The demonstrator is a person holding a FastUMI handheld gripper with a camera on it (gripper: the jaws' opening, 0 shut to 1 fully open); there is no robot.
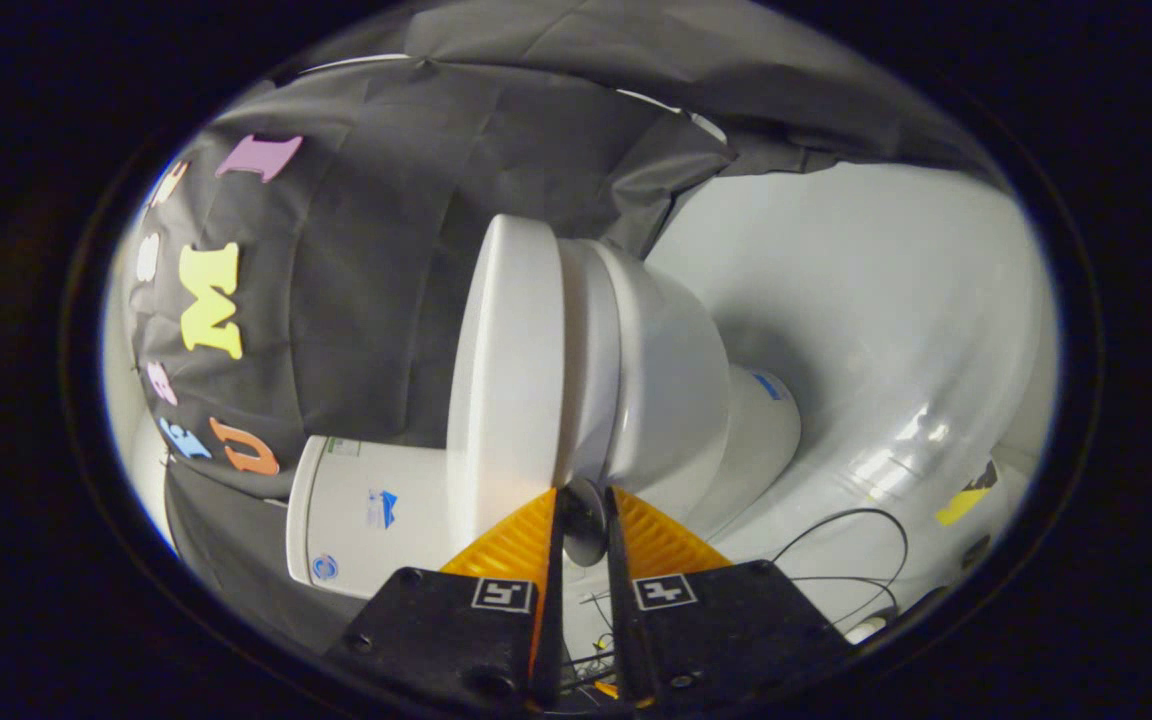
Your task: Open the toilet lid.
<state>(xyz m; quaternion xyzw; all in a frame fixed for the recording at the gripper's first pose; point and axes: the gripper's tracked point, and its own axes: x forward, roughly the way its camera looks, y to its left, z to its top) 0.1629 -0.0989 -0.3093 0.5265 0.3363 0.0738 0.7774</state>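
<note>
While the camera is rolled so that the toilet (636,370) appears lying on its side, its parts can still be told apart: the tank (366,515) lies to the near left, the bowl bulges right, and the base (761,425) reaches toward the pale floor (886,300). Small blue marks sit on the tank's face, with a round blue sticker near its lower corner and a pale label at its upper edge; another blue mark sits on the base, and none of this writing is large enough to read. Whether the bowl holds anything cannot be told, since the toilet lid (506,370) lies flat against the seat and covers it. That lid's rim comes down to the fingertips of the gripper (584,500), meeting the left finger (516,540), while a small rounded grey knob sits in the slim gap between the fingers. They stand narrow, nearly together; whether both press on anything cannot be told. Thin black cables (846,560) loop on the floor to the near right.
</note>
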